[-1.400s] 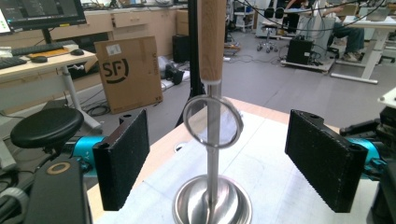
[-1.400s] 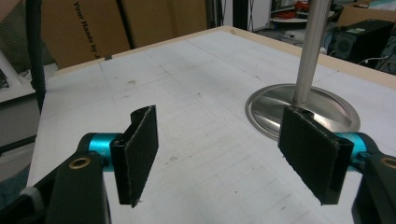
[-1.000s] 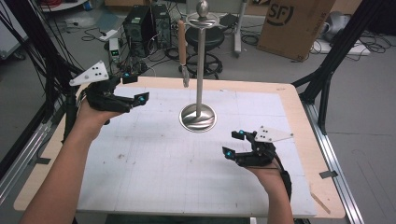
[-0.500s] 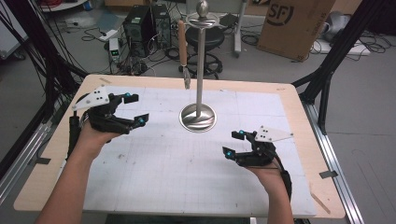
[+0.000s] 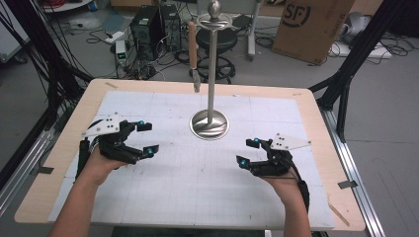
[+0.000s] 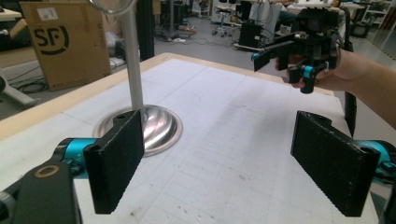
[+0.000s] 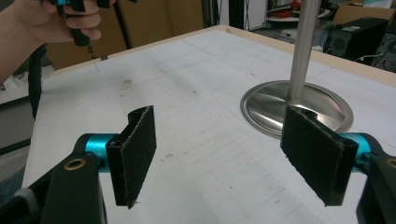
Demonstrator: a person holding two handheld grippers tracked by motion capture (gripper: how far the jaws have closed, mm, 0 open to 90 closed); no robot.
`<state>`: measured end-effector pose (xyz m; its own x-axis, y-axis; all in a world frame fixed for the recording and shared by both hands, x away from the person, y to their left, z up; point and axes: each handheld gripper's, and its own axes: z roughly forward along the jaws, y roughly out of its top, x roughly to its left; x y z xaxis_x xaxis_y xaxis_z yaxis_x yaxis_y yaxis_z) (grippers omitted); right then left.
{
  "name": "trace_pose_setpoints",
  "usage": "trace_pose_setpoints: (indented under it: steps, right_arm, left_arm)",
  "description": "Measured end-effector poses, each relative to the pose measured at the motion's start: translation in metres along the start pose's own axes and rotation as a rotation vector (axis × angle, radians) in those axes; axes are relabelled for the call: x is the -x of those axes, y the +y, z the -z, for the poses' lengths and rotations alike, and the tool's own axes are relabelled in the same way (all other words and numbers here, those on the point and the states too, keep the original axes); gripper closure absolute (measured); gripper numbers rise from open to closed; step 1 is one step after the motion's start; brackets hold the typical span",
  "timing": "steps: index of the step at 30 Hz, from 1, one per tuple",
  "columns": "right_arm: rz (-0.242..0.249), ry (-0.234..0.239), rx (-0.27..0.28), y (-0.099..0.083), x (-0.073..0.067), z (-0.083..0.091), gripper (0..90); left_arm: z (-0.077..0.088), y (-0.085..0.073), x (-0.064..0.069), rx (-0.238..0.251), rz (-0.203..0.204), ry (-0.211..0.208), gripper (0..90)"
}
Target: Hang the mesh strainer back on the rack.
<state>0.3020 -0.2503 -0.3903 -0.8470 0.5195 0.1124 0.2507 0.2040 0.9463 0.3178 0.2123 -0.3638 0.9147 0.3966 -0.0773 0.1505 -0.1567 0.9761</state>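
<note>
Right, so both grippers sit low over the white gridded mat [image 5: 197, 192] that covers most of the wooden table [image 5: 64, 163], one at each side of the metal stand [image 5: 210, 123]. The left gripper [image 5: 146, 137] is held above the mat's left part, its jaws spread wide with nothing between them; the left gripper view looks out between the two black pads [image 6: 114, 163] at bare mat and at the stand's round, shiny base. The right gripper [image 5: 248, 152] mirrors it on the right side, jaws likewise well apart and empty (its own view shows only mat between the pads [image 7: 135, 154], with the base just beyond the right-hand one).

The stand is upright at the middle of the table, a bit toward the far edge, near both grippers but touching neither. Its thin pole rises from the dished base to a ball [image 5: 214, 7] on top, with a small crosspiece just under it. A wooden-handled tool [image 5: 192, 49] hangs beside the pole from that crosspiece, its tip clear of the mat.

Each gripper faces inward toward the stand, and a forearm [image 5: 79, 207] comes in from the near edge behind each.
</note>
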Motion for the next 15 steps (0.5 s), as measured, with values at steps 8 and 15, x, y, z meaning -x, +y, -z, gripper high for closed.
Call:
trace_pose_setpoints:
  steps: [8, 15]
  right_arm:
    - [-0.003, -0.002, -0.001, 0.000, 0.000, 0.000, 26.0]
    - [-0.004, -0.009, -0.003, -0.001, 0.001, 0.001, 25.5]
  left_arm:
    - [0.006, -0.023, 0.008, -0.005, 0.005, 0.012, 17.9]
    - [0.012, -0.036, 0.005, -0.013, 0.024, 0.050, 17.1]
